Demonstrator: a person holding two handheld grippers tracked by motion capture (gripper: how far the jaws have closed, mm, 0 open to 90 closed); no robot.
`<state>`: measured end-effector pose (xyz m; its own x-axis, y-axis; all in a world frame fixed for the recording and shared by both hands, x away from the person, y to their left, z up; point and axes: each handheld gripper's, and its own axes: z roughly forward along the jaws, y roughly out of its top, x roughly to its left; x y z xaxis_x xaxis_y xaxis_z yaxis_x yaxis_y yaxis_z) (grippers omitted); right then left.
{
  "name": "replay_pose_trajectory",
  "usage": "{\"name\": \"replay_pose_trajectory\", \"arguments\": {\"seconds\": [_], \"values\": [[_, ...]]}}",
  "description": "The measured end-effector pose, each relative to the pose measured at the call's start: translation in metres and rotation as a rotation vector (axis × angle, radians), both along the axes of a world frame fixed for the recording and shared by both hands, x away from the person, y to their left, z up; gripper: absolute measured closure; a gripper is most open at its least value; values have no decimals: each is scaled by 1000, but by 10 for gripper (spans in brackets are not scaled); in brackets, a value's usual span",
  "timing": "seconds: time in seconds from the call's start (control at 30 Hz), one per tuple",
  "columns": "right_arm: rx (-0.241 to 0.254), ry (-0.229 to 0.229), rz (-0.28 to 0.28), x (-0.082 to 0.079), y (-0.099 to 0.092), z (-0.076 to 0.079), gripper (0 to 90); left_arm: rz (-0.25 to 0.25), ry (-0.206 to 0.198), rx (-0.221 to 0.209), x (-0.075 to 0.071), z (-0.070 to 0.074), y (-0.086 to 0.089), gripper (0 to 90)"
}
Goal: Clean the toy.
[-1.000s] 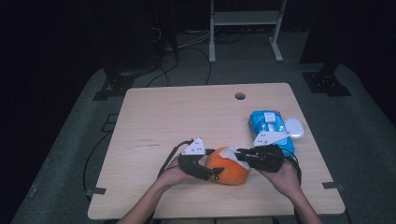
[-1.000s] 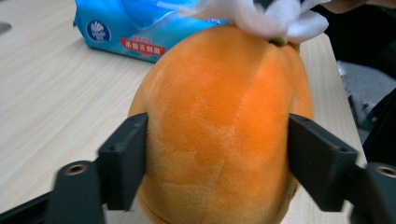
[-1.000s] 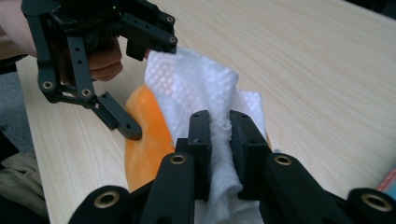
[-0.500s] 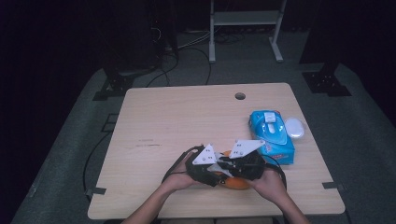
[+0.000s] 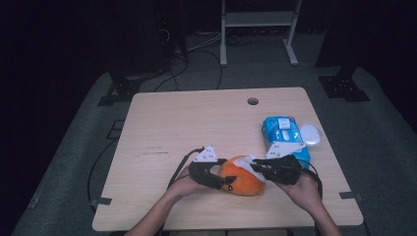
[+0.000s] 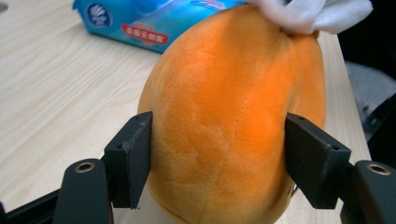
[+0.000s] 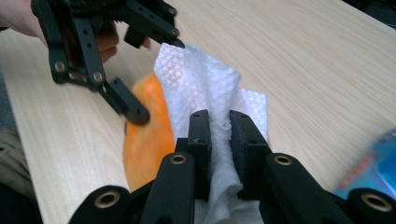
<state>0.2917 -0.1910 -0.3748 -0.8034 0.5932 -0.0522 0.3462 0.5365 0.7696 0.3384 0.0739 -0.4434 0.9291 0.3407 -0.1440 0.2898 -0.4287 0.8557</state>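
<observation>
The desk (image 5: 162, 128) bears an orange plush toy (image 5: 242, 181) near its front edge. My left gripper (image 6: 218, 161) clamps its jaws on the toy's flanks, presumably steadying it, while my right gripper (image 7: 218, 154), jaws clenched on a white wipe (image 7: 198, 84), holds that against its top, apparently for wiping.

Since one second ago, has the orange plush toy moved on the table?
Yes. The orange plush toy has shifted slightly toward the table's near edge, away from the blue wipes pack, which stayed in place.
</observation>
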Motion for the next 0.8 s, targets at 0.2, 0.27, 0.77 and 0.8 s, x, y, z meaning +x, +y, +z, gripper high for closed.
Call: {"name": "replay_pose_trajectory", "arguments": {"seconds": [0.2,0.27,0.77,0.8], "values": [[27,35,1,3,-4,-3,784,-28,-33,27,-4,2,-3,289],[50,47,19,3,-3,-2,781,-41,-39,32,-6,3,-2,287],[87,141,94,7,2,-19,785,-87,-7,19,-6,12,-3,84],[87,148,101,7,3,-19,785,-92,-3,14,-7,12,-3,84]]}}
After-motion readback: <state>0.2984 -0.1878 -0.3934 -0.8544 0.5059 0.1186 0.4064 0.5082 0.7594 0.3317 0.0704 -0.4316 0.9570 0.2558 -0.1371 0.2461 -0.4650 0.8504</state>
